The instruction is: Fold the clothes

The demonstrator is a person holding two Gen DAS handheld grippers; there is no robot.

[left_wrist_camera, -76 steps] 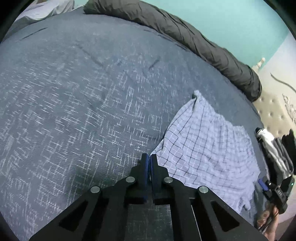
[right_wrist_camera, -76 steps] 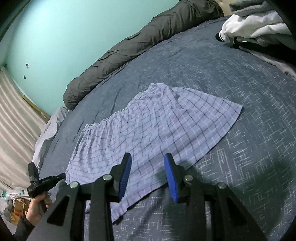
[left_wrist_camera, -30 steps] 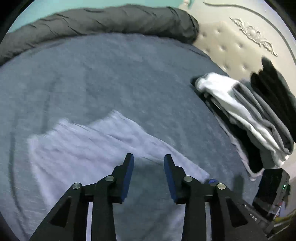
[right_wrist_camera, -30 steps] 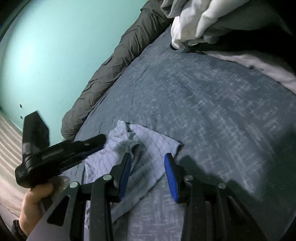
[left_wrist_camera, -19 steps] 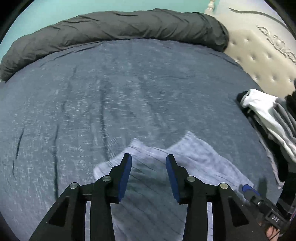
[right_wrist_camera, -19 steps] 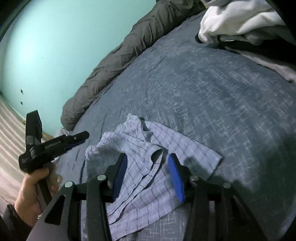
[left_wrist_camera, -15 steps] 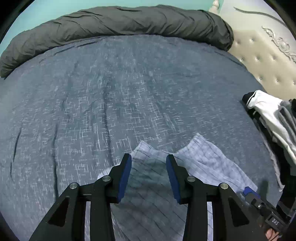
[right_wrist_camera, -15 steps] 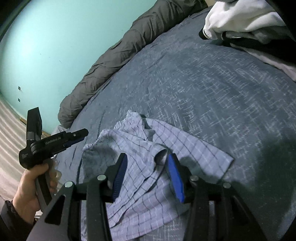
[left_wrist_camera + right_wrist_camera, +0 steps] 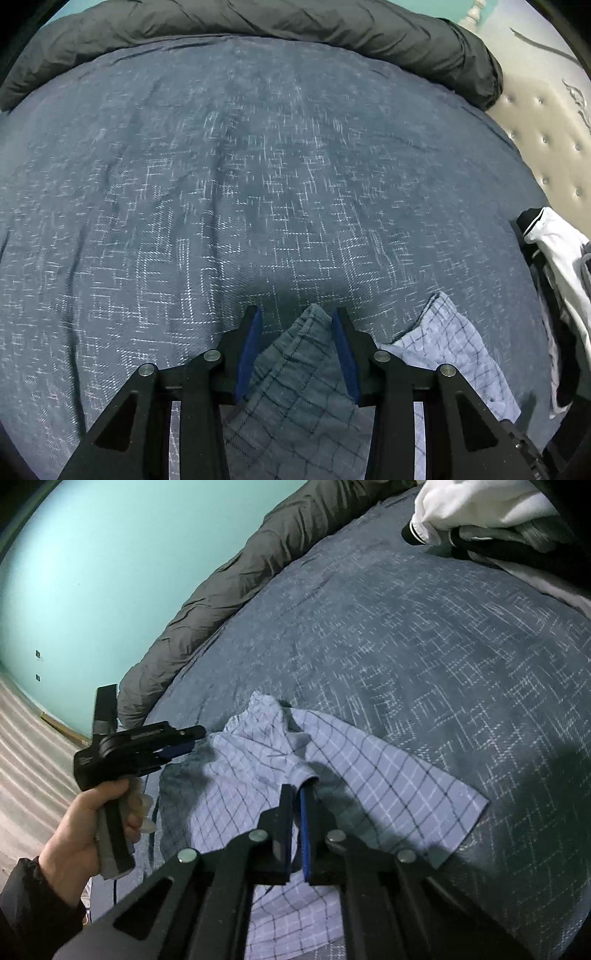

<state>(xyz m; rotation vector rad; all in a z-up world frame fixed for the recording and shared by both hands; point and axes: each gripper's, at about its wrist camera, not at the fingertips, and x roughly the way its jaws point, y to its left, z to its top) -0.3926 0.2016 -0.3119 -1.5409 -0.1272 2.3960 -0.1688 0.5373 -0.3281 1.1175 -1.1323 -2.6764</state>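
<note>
A light-blue checked garment (image 9: 388, 775) lies crumpled on the dark blue bedspread (image 9: 424, 627). My right gripper (image 9: 297, 794) is shut on a raised fold near the garment's middle. In the left wrist view my left gripper (image 9: 296, 312) is open, and a hemmed edge of the garment (image 9: 303, 354) lies between its blue pads (image 9: 248, 350). More of the garment (image 9: 454, 354) shows to the right of that. The right wrist view shows the left gripper (image 9: 181, 740) from the side, held by a hand (image 9: 81, 830) at the garment's left edge.
A rolled dark grey duvet (image 9: 258, 26) runs along the far side of the bed, below a teal wall (image 9: 129, 554). A pile of white, grey and black clothes (image 9: 480, 509) sits at the right near the tufted headboard (image 9: 546, 122).
My right gripper has gone from open to shut on a fold of the garment. The left gripper has moved in over the garment's edge, so cloth now lies between its open fingers.
</note>
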